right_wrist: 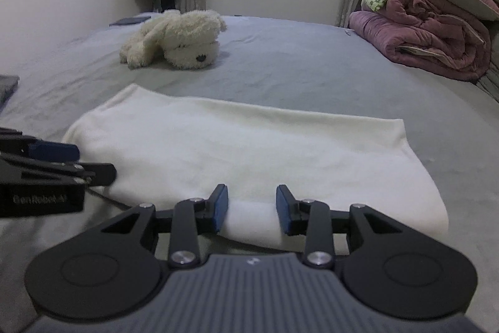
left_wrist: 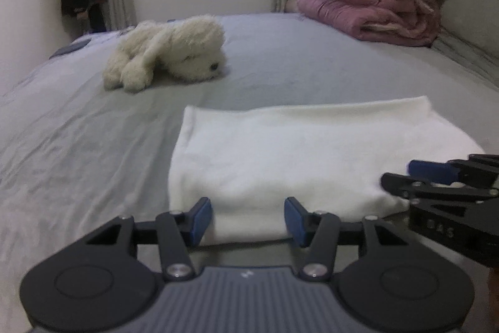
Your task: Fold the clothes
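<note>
Grey bedsheet [left_wrist: 78, 145] fills the left wrist view, where the left gripper [left_wrist: 248, 219] stands open with the near edge of the folded white fleece cloth [left_wrist: 280, 152] between its fingers, ungripped; a cream plush dog [left_wrist: 168, 52] lies well beyond. From the right wrist view, the right gripper [right_wrist: 252, 208] is likewise open astride that edge. I judge another fold comes next, needing both to close on the hem; nothing blocks.

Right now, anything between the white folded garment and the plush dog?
Nothing. Both wrist views show only bare grey bedsheet between the white folded garment and the plush dog.
</note>
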The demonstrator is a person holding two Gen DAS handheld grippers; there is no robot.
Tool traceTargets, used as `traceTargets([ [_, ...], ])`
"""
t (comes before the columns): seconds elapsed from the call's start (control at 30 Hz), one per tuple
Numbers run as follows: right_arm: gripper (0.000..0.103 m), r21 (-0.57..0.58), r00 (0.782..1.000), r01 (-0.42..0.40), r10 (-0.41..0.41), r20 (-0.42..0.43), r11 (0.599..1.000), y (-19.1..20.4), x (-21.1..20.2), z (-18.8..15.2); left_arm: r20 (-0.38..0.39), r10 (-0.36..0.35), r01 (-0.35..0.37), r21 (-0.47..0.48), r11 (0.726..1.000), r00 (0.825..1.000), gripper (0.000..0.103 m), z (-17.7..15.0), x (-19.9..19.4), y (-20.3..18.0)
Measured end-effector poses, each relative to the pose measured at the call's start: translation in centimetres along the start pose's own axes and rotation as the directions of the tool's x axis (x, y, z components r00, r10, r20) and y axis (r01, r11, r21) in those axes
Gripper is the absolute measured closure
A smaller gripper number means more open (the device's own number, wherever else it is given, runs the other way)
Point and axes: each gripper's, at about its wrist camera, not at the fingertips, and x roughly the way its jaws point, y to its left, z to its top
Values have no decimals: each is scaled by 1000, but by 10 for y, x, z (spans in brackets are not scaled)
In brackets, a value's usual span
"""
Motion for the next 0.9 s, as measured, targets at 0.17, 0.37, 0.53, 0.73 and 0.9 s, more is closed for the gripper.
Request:
traceTargets([
  [0.17,65,-7,1000,-17,17,9,1000,6,-2,-1,-17,-6,6,-23,1000,1000,49,-3,6,-1],
  [0.37,64,-50,1000,-10,10,5,999,14,2,-6,-32,22,-22,-2,1000,999,48,-6,10,-6],
  [0.53,65,-79,1000,-4,4,2,997,11,3,-8,-41,27,-27,5,1000,999,48,-7,13,-6],
  [0.73,65,-77,1000,11,-11,3,997,-5,0,-8,-47,22,-22,-6,1000,999,46,-8,13,-3],
  [0.9,65,-68,1000,6,-6,6,998,-20,-3,-9,-50,22,-22,-8,1000,999,46,-7,14,-3],
])
